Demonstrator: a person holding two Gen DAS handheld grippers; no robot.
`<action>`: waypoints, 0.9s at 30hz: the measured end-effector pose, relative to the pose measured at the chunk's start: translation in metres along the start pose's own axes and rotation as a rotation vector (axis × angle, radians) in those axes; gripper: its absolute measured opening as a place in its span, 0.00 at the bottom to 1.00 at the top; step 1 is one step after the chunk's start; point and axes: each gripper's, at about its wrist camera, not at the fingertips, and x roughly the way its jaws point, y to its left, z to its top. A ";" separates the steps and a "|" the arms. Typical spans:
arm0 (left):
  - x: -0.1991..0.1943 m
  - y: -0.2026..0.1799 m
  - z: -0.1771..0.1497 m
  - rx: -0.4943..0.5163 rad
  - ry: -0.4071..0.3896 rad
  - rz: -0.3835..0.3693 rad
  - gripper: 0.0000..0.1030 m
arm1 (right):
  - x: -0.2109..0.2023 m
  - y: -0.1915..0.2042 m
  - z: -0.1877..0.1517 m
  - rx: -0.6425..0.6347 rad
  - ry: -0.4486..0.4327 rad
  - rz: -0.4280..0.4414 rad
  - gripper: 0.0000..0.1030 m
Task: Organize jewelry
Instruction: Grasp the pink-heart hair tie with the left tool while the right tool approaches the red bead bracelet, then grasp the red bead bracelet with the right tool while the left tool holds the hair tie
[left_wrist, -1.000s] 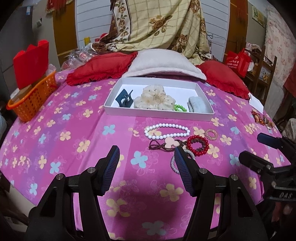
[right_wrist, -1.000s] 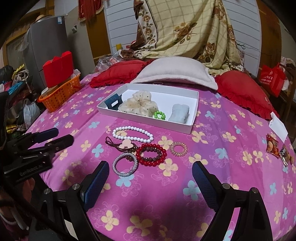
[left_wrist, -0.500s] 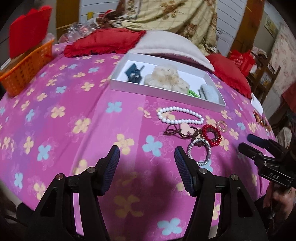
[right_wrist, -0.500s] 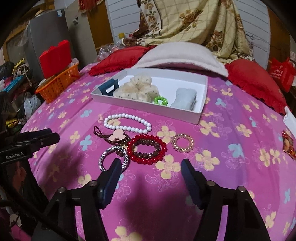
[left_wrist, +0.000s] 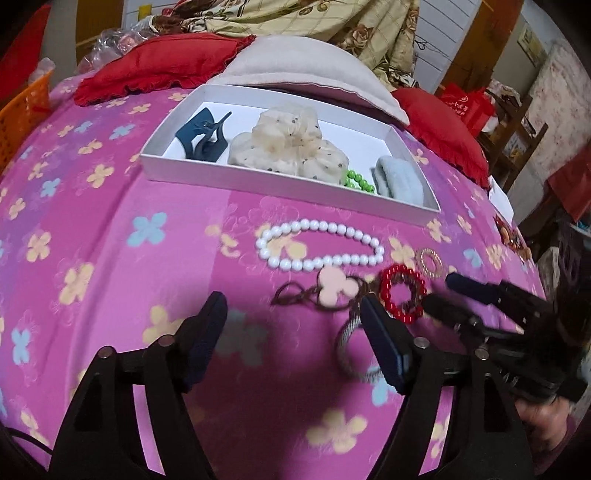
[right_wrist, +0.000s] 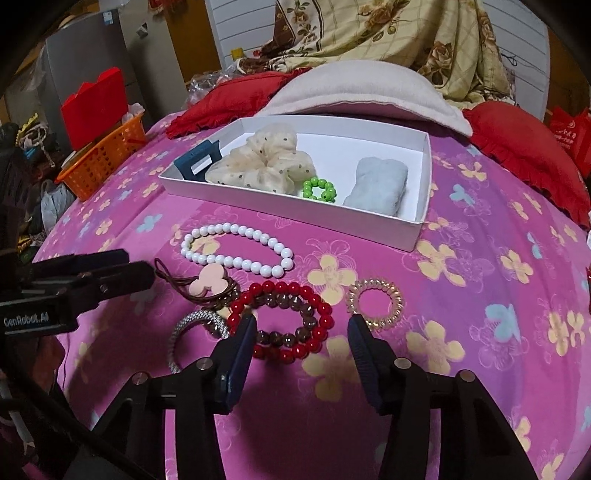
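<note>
On the pink flowered cloth lie a white pearl bracelet (right_wrist: 236, 251), a brown hair tie with a pink bow (right_wrist: 212, 284), a silver bangle (right_wrist: 184, 328), a red bead bracelet (right_wrist: 317, 306) ringing a brown one, and a gold spiral tie (right_wrist: 375, 306). My right gripper (right_wrist: 301, 325) straddles the red bracelet with its jaws closing, and its right pad still stands apart from the beads. My left gripper (left_wrist: 291, 306) hovers low before the bow hair tie (left_wrist: 334, 288), jaws opening and holding nothing. Behind them, the white box (right_wrist: 295, 218) holds a cream scrunchie (right_wrist: 266, 162), a blue claw clip (right_wrist: 195, 162), a green bead ring (right_wrist: 319, 190) and a pale blue clip (right_wrist: 380, 184).
Red cushions (right_wrist: 236, 103) and a beige pillow (right_wrist: 362, 92) lie behind the box. An orange basket (right_wrist: 103, 158) sits at the far left edge of the bed. The cloth curves down steeply toward me in the left wrist view.
Both grippers dropped closer to the jewelry. The right jaws narrowed around the red bracelet. The left jaws widened and shifted right toward the bow hair tie.
</note>
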 end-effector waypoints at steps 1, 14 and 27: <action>0.003 -0.001 0.002 -0.001 0.003 0.004 0.73 | 0.002 0.000 0.001 -0.003 0.002 -0.005 0.47; 0.030 0.007 -0.001 0.004 0.094 0.072 0.18 | 0.016 -0.006 0.000 0.007 0.002 0.014 0.12; -0.015 0.035 -0.009 -0.046 0.032 0.071 0.09 | 0.000 -0.011 -0.004 0.064 0.022 0.062 0.19</action>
